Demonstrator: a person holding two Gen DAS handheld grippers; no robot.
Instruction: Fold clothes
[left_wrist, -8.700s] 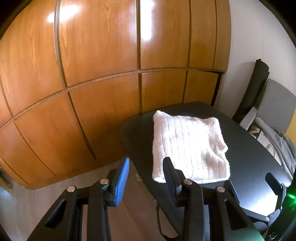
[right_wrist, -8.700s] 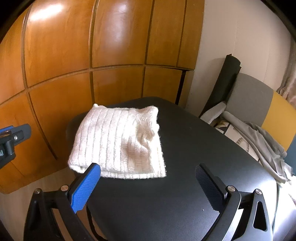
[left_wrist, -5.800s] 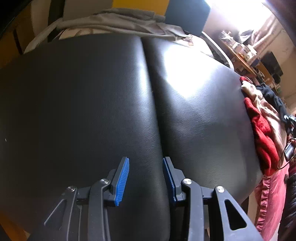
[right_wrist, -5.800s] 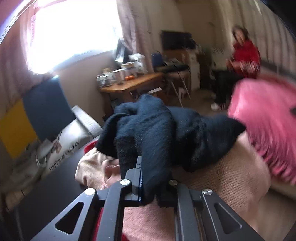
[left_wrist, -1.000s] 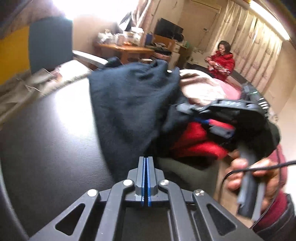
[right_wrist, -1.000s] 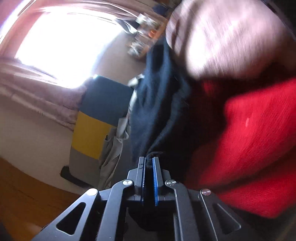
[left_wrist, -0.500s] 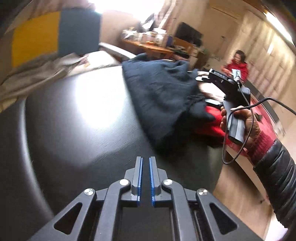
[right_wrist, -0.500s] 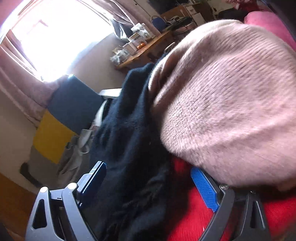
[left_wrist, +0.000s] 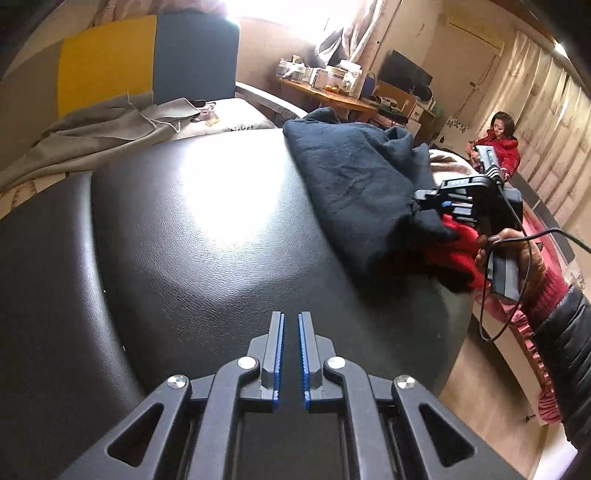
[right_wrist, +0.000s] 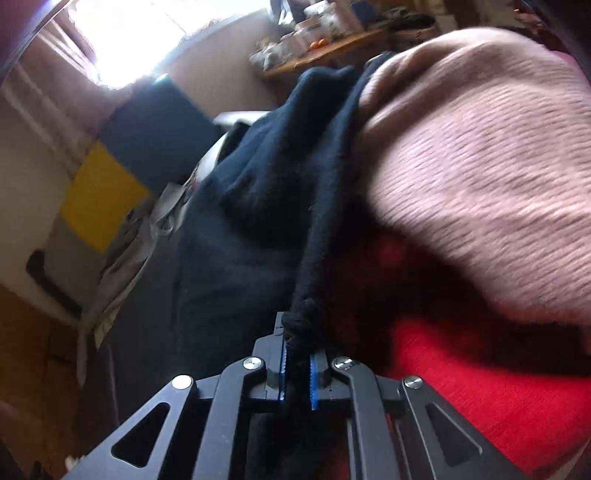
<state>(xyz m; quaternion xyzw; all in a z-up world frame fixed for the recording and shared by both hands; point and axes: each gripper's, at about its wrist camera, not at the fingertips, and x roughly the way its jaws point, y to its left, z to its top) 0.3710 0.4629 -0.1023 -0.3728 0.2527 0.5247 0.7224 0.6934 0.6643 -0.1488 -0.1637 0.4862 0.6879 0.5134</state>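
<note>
A dark navy garment (left_wrist: 354, 184) lies crumpled on the far right part of the black leather table (left_wrist: 192, 229), partly over a red garment (left_wrist: 448, 240). My left gripper (left_wrist: 290, 325) hovers over bare leather at the near side, its blue pads a narrow slit apart with nothing between them. My right gripper (left_wrist: 443, 208) shows at the garment's right edge, held by a hand (left_wrist: 517, 254). In the right wrist view the right gripper (right_wrist: 297, 347) is shut on a bunched edge of the navy garment (right_wrist: 258, 206), with a pink knit garment (right_wrist: 480, 166) and a red garment (right_wrist: 480, 387) beside it.
A grey cloth (left_wrist: 96, 129) lies on a cushion behind the table, before a yellow and dark blue backrest (left_wrist: 147, 55). A cluttered wooden desk (left_wrist: 332, 92) stands at the back. A person in red (left_wrist: 498, 147) sits far right. The table's right edge drops to the floor (left_wrist: 476, 398).
My right gripper was open over the clothes pile half a second ago and has now shut on the navy garment's edge. My left gripper has drawn back from the garment and let it go.
</note>
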